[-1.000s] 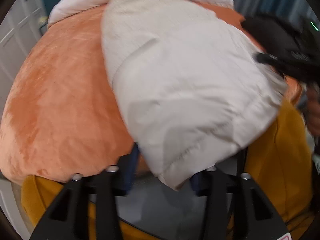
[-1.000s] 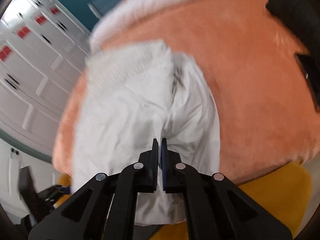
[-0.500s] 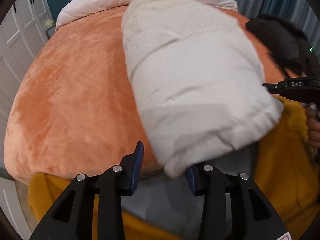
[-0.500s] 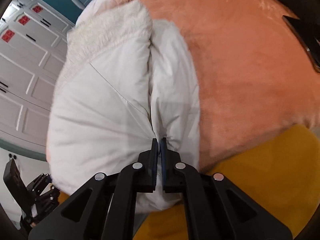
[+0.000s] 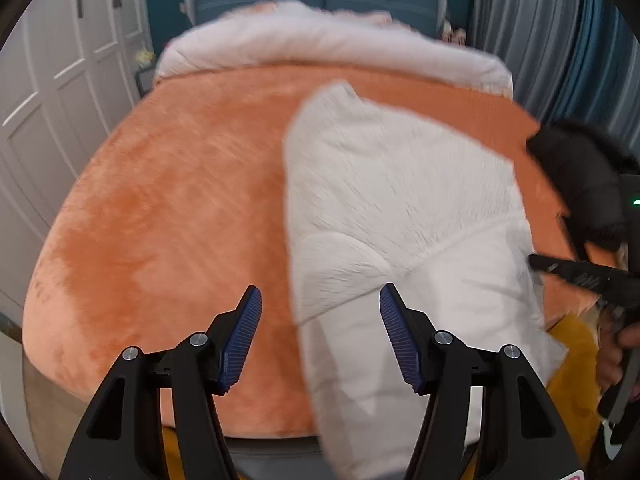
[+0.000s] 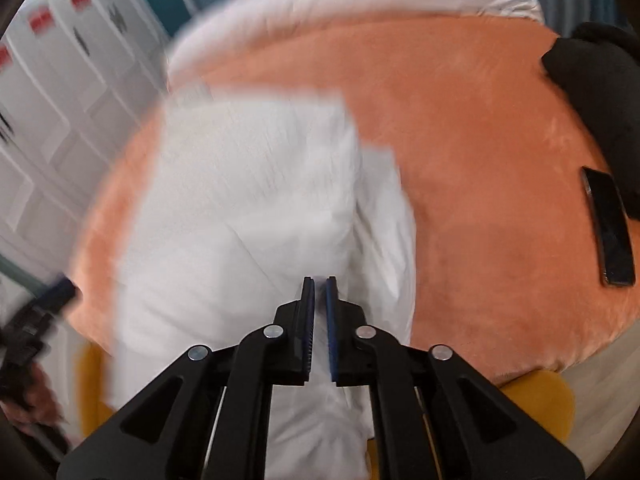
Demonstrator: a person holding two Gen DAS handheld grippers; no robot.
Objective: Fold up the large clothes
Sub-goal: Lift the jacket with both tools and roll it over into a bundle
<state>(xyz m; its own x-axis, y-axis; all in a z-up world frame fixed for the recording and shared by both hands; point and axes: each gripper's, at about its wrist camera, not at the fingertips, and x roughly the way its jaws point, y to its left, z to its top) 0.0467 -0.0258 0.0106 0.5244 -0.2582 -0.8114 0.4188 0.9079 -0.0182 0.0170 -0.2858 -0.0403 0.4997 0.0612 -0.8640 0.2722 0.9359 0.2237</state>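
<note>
Orange blanket (image 5: 168, 208) covers the bed, spreading ahead of both grippers, w/ a white duvet (image 5: 320, 44) bunched at the far end beyond them. White puffy garment (image 5: 400, 220) lies folded lengthwise on the blanket, ahead & slightly right of the left gripper (image 5: 320, 336), its near end hanging over the bed edge. Black clothing (image 6: 592, 80) sits far right of the right gripper (image 6: 319, 320); dark phone (image 6: 610, 228) just nearer. Left gripper: jaws wide apart, nothing held. Right gripper: jaws nearly together, pinching a fold of the garment.
</note>
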